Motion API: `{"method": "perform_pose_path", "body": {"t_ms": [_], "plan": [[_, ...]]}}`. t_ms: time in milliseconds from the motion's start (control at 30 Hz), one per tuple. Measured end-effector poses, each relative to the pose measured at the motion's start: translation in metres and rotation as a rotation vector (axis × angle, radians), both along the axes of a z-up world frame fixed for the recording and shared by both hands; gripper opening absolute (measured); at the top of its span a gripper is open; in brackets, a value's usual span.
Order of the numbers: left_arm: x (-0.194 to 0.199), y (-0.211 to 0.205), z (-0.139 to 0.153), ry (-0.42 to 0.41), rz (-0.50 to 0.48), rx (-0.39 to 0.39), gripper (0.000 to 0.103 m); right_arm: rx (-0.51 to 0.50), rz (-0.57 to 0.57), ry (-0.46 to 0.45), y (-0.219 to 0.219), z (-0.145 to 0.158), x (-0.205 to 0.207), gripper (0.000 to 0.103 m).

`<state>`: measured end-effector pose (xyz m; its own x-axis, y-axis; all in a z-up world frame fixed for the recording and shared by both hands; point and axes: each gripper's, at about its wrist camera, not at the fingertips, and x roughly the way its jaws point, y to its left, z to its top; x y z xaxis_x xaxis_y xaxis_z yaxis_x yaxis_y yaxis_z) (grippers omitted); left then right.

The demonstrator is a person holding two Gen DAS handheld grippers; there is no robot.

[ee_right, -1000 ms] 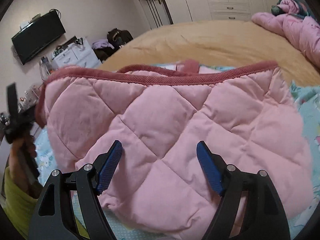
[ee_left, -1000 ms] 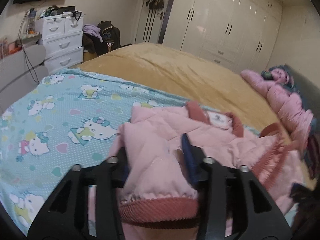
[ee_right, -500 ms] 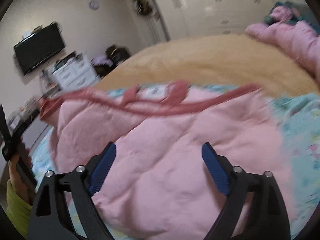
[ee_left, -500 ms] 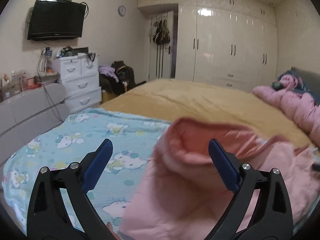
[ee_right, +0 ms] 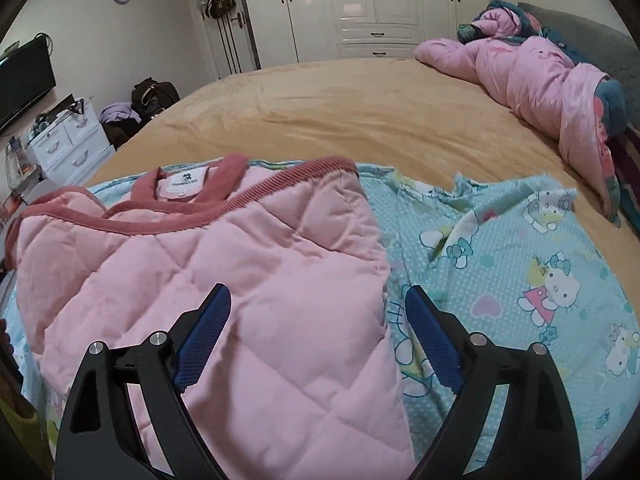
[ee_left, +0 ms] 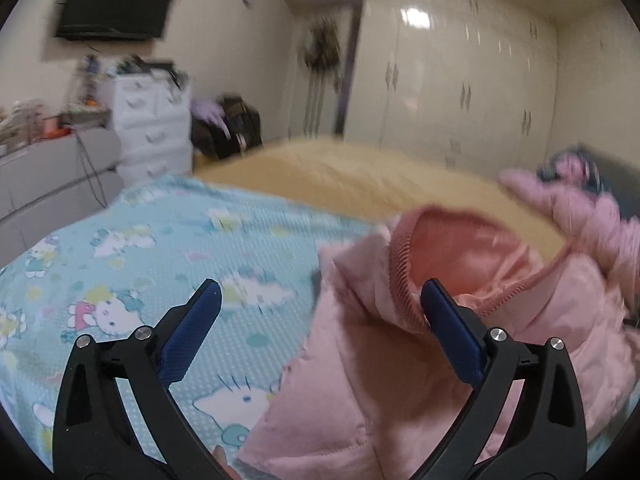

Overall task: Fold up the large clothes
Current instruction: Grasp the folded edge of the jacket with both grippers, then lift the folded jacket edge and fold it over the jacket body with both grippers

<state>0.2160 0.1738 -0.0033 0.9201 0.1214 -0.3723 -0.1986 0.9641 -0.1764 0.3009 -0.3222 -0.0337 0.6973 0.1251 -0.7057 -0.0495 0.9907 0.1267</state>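
Left wrist view: the left claw [ee_left: 318, 298] gapes wide and grips nothing, its right pad beside the ribbed cuff [ee_left: 402, 268] of the pink quilted jacket [ee_left: 360, 392]. Right wrist view: the right claw [ee_right: 318, 308] stands wide, empty, above the jacket [ee_right: 224, 280] lying on the cartoon sheet [ee_right: 520, 280]; only here the collar label [ee_right: 186, 182] shows.

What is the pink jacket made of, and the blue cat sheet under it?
The jacket looks like soft, matte quilted fabric with padding inside: stitched diamond lines puff up. Its darker trim looks like ribbed knit. The sheet seems a thin printed cloth, maybe cotton, since it wrinkles easily.
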Motion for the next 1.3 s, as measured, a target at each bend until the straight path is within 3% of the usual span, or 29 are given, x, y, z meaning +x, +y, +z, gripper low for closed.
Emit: {"method": "perform_pose_path", "body": {"t_ms": [67,200,300,367,467,567,600,633,667,700,767,933,1033,1300], "plan": [[-0.004,0.000,0.004,-0.022,-0.012,-0.023,0.094,0.003,-0.004,0.000,-0.002,-0.003,0.004,0.088],[0.007,-0.005,-0.002,0.027,-0.064,-0.009,0.094,0.007,-0.004,-0.008,-0.002,-0.004,0.008,0.088],[0.028,-0.013,-0.019,0.159,-0.149,-0.011,0.094,-0.003,0.006,0.000,-0.001,-0.004,0.012,0.088],[0.044,-0.018,-0.038,0.261,-0.121,0.041,0.094,-0.010,0.008,0.008,-0.001,-0.005,0.015,0.088],[0.058,-0.016,-0.051,0.321,-0.158,-0.011,0.094,-0.013,0.018,0.017,0.000,-0.007,0.019,0.082],[0.063,-0.012,-0.046,0.303,-0.159,-0.036,0.091,-0.034,0.030,0.036,0.002,-0.012,0.025,0.062],[0.064,-0.013,-0.044,0.291,-0.159,-0.029,0.076,-0.041,0.031,0.036,0.002,-0.013,0.026,0.048],[0.064,-0.014,-0.044,0.280,-0.166,-0.033,0.063,-0.041,0.041,0.031,0.003,-0.014,0.026,0.042],[0.063,-0.016,-0.044,0.277,-0.172,-0.037,0.041,-0.044,0.046,0.023,0.004,-0.014,0.025,0.032],[0.064,-0.019,-0.044,0.277,-0.160,-0.020,0.029,-0.055,0.049,0.010,0.005,-0.013,0.023,0.027],[0.064,-0.023,-0.043,0.271,-0.178,0.003,0.017,-0.085,0.053,-0.035,0.010,-0.008,0.015,0.021],[0.046,-0.026,-0.013,0.146,-0.135,0.074,0.012,-0.071,0.004,-0.175,0.008,0.026,-0.001,0.017],[0.041,-0.024,0.009,0.077,-0.104,0.074,0.012,-0.024,-0.027,-0.288,0.003,0.055,0.001,0.016],[0.074,-0.024,0.046,0.004,-0.037,0.018,0.012,0.042,-0.063,-0.370,0.007,0.093,0.054,0.015]]}}
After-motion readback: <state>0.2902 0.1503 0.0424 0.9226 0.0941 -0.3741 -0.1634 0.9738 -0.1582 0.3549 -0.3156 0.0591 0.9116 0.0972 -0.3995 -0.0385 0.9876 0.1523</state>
